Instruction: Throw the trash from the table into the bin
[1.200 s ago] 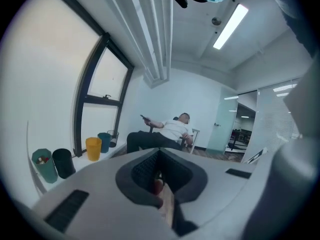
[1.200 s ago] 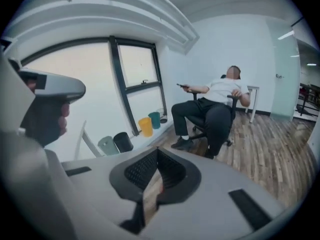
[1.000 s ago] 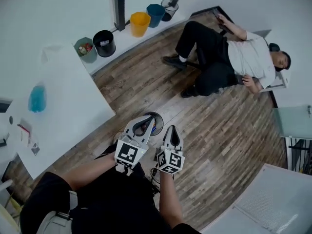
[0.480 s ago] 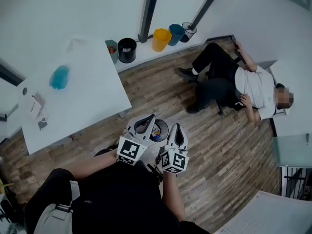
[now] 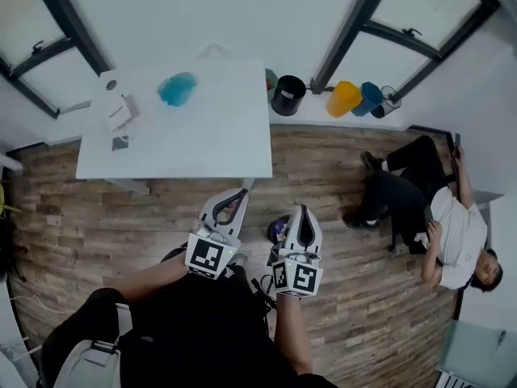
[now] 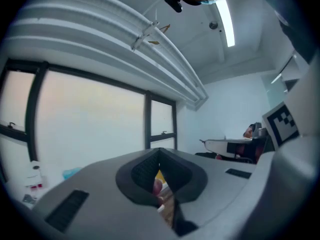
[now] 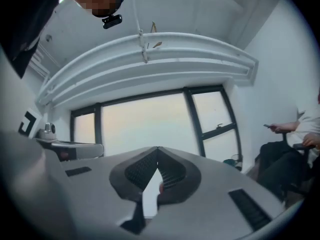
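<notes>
The white table point(image 5: 226, 140) stands ahead of me under the windows. On it lie a crumpled blue piece of trash point(image 5: 178, 89) and a crumpled white piece point(image 5: 212, 52) at the far edge. The blue piece point(image 6: 72, 172) also shows faintly at the lower left of the left gripper view. My left gripper point(image 5: 241, 192) and right gripper point(image 5: 303, 209) are side by side, short of the table's near edge, both pointing level toward it. Both have their tips together and I see nothing held. A small round floor bin point(image 5: 278, 231) with colourful trash peeks out between them.
A small box point(image 5: 119, 113) and a white bottle point(image 5: 110, 82) sit on the table's left part. A black bin point(image 5: 288, 95), a yellow bin point(image 5: 343, 98) and a blue bin point(image 5: 370, 97) line the wall right of the table. A seated person point(image 5: 436, 217) is at right.
My view has swung round, so the table is now straight ahead instead of at the left. Both grippers have risen and turned toward it. The floor bin is now mostly hidden under them.
</notes>
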A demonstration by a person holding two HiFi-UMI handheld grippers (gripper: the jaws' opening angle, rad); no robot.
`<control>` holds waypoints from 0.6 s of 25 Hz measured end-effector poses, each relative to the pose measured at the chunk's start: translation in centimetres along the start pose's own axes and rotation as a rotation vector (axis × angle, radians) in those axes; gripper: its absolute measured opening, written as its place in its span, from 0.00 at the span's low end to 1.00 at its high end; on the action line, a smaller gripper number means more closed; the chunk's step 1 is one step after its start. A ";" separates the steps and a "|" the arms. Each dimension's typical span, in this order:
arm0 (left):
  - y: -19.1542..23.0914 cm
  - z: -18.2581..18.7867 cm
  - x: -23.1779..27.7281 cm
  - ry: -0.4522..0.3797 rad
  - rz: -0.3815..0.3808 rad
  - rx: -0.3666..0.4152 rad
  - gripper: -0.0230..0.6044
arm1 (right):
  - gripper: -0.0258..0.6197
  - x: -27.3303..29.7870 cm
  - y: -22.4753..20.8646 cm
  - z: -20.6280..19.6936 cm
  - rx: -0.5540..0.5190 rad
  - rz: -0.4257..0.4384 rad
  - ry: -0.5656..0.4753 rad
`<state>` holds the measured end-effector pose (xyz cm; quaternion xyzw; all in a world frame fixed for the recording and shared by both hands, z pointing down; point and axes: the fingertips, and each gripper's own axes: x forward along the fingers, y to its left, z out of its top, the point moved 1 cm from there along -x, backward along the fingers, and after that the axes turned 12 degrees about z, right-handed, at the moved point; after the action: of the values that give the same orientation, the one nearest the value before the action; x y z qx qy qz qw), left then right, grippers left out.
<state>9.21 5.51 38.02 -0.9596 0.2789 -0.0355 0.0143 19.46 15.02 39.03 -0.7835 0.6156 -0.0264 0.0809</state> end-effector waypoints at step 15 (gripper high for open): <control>18.0 1.5 -13.9 -0.060 0.504 -0.106 0.03 | 0.05 7.3 22.1 -0.6 0.001 0.522 0.028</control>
<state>-12.03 -2.23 34.83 -0.8597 0.5103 0.0125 -0.0194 -0.12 2.87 35.63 -0.5975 0.7980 -0.0155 0.0767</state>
